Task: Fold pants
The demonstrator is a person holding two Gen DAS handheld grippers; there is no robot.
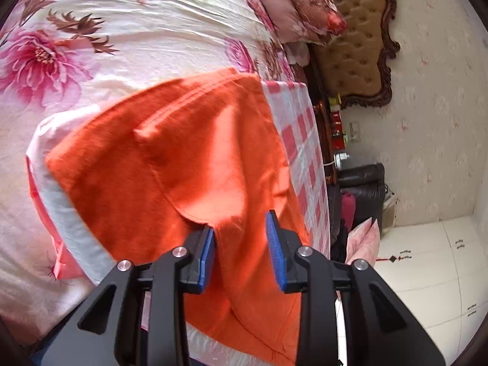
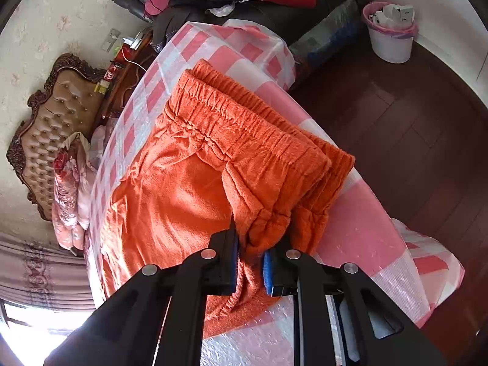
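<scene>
**Pinching the waistband, reaching for the far cloth**

Holding the pants (image 2: 195,183) by their gathered waistband (image 2: 244,122), we have the right claw (image 2: 250,259) pressed onto a bunched corner of that band, with orange cloth squeezed between its blue pads (image 2: 267,270). The left claw (image 1: 241,244) stands spread, and its pads (image 1: 276,250) sit on either side of a fold of the pants (image 1: 183,164) without closing on it; whether they touch the cloth we cannot tell.

The pants lie on a pink checked cover (image 2: 366,228) spread over the bed (image 1: 122,30), already doubled at least once, since the waistband shows as stacked layers in the right view. That band runs as a long ridge away from the right claw, up and to the left in its view, toward the far edge of the cover. From the left claw the cloth spreads forward and to the left, with a seam (image 1: 183,103) and a curved hem (image 1: 195,218) just ahead of its pads.

We judge the long axis of the bundle to run from the waistband at the right claw toward the end at the left claw, so each claw is nearest its own end. The next fold, as we read it, depends on the left claw closing on the layer between its pads, so that one end can be carried over the other along that axis.
</scene>
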